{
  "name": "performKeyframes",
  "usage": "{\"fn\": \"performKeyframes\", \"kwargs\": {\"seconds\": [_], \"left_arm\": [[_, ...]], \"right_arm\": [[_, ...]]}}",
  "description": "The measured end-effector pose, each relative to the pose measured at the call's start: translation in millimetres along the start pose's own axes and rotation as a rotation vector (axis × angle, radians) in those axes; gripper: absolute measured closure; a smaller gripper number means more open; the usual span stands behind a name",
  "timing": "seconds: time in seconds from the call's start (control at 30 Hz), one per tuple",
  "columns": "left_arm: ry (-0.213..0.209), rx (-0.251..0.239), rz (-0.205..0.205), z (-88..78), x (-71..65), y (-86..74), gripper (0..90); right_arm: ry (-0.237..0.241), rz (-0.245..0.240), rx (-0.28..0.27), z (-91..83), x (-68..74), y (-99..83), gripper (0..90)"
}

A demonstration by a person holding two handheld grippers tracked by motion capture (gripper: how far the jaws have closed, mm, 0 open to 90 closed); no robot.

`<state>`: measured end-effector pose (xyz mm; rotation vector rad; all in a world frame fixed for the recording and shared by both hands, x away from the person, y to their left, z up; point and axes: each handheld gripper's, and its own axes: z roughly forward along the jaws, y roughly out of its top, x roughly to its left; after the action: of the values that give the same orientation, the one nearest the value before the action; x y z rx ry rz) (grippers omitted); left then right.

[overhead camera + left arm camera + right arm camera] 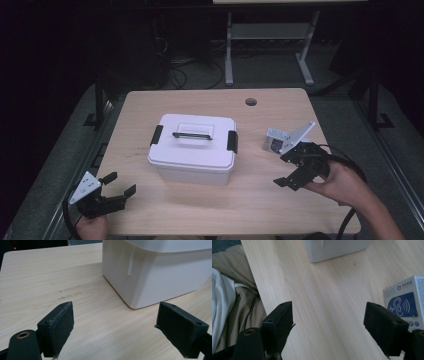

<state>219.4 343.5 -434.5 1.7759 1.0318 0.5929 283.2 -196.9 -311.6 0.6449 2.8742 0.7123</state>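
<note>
A white plastic storage box (192, 147) with a black handle and black side latches stands closed in the middle of the wooden table (150, 105). To its right lies a small white carton with a blue label (274, 141). My left gripper (121, 183) rests open near the table's front left corner, its jaws pointing toward the box's near corner (140, 277). My right gripper (283, 169) hovers open at the right, with the carton (405, 300) just beside its right jaw and the box's lower edge (334, 248) farther off. Nothing sits between either pair of jaws.
A round cable hole (251, 102) is in the table's far edge. Beyond the table stand a white desk frame (265, 45) and loose cables on the floor. The person's beige trousers (239, 290) show past the table's front edge.
</note>
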Motion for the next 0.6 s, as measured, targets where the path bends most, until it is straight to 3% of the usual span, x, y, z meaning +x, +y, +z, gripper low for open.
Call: {"fn": "performKeyframes", "kwargs": {"seconds": [0.6], "left_arm": [[-0.005, -0.002, -0.004, -0.6, 0.9, 0.0, 13.5]], "right_arm": [[0.024, -0.089, 0.042, -2.3, 0.3, 56.0, 24.2]]}}
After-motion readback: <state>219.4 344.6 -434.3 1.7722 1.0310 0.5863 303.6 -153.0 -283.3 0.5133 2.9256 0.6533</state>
